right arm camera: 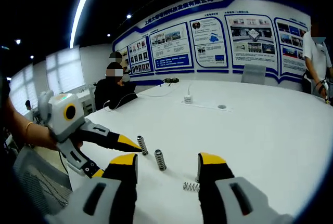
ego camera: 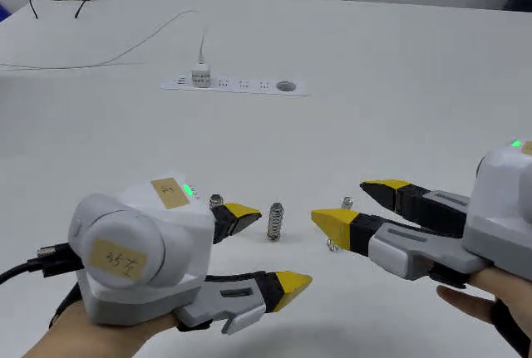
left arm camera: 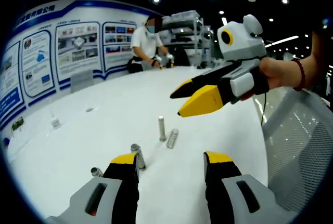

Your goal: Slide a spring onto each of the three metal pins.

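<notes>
Hovering over the white table (ego camera: 391,100), the left gripper (ego camera: 285,244) has its jaws spread wide and grips nothing. The right gripper (left arm camera: 176,105) faces it, equally open and empty. One spring-covered pin (ego camera: 275,221) stands between their tips and another (ego camera: 216,201) sits just behind the left gripper's far jaw. A loose spring (right arm camera: 191,186) lies just ahead of the right gripper, beside what looks like a bare pin (left arm camera: 162,129).

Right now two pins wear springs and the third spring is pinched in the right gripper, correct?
Not quite. The third spring lies loose on the table before the open right gripper, unheld, as the right gripper view shows. The first sprung pin and second sprung pin are as you say.
</notes>
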`<control>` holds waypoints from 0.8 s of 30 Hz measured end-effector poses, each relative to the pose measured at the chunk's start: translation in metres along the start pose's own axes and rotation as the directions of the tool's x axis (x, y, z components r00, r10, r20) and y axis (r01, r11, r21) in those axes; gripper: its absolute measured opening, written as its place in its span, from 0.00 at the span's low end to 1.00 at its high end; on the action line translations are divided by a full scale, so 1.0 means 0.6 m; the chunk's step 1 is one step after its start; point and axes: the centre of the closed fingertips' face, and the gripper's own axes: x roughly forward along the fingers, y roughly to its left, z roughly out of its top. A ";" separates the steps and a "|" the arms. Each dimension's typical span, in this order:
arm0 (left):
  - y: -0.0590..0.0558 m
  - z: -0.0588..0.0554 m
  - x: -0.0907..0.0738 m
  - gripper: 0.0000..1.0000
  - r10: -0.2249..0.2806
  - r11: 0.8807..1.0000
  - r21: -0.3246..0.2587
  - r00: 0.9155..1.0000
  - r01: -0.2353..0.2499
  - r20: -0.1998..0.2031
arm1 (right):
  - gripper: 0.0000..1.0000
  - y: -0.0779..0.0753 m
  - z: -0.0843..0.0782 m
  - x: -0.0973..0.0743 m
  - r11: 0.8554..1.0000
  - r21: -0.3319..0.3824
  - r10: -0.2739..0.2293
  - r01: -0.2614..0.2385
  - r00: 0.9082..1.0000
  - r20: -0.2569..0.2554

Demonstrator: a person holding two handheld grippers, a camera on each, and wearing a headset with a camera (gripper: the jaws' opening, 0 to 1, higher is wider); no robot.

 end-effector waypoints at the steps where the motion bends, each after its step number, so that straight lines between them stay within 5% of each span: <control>1: -0.001 0.000 0.003 0.50 -0.003 1.000 0.002 1.000 0.003 -0.003 | 0.48 -0.001 0.000 -0.004 1.000 0.000 -0.001 0.001 1.000 0.000; 13: -0.014 -0.008 0.051 0.42 -0.037 0.999 0.029 0.998 0.038 -0.049 | 0.49 -0.016 -0.018 -0.049 1.000 0.002 -0.018 0.018 1.000 -0.018; 24: -0.014 -0.002 0.097 0.34 -0.019 0.998 0.058 0.997 0.024 -0.075 | 0.48 -0.016 -0.044 -0.070 0.999 -0.017 -0.032 0.032 0.999 -0.037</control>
